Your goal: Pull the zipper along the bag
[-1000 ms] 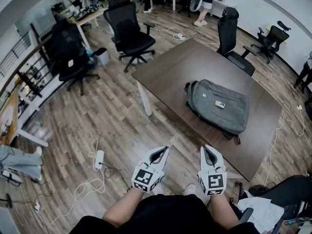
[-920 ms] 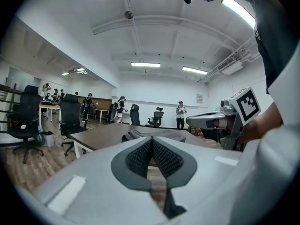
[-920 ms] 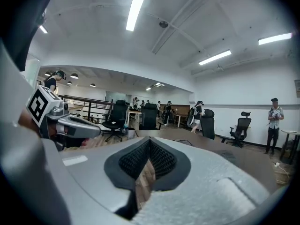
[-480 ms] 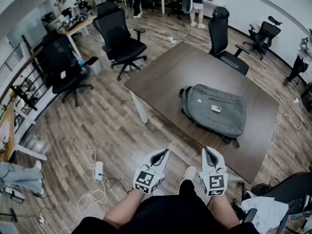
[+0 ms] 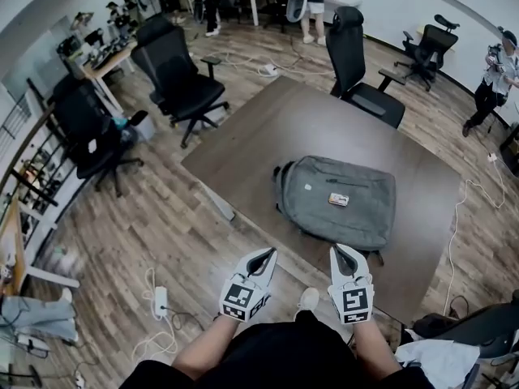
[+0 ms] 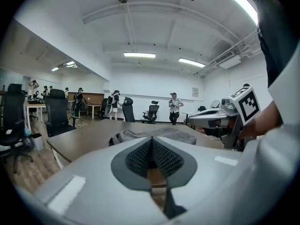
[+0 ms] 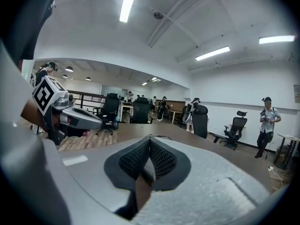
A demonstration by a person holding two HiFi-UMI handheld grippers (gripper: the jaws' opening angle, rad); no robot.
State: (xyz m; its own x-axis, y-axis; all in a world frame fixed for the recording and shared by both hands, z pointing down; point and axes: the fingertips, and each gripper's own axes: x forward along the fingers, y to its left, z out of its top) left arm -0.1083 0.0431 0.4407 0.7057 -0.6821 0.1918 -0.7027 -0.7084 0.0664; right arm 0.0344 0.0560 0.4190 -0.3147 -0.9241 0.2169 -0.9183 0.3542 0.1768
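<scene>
A grey backpack (image 5: 339, 201) lies flat on the dark brown table (image 5: 268, 132), with a small label patch on its top face. In the left gripper view the backpack (image 6: 154, 134) shows low across the table beyond the jaws. My left gripper (image 5: 265, 257) is held near my body, short of the table's near edge, shut with nothing in it. My right gripper (image 5: 344, 254) sits beside it, just short of the backpack's near edge, also shut and empty. The zipper pull is too small to make out.
Black office chairs (image 5: 180, 79) stand left of the table and one (image 5: 357, 63) at its far side. A power strip with cables (image 5: 159, 302) lies on the wooden floor at the left. People stand at the far end of the room (image 5: 495, 71).
The table and backpack have come closer and lower in the head view as I walked toward them. Both grippers keep their place in front of my body and stay shut.
</scene>
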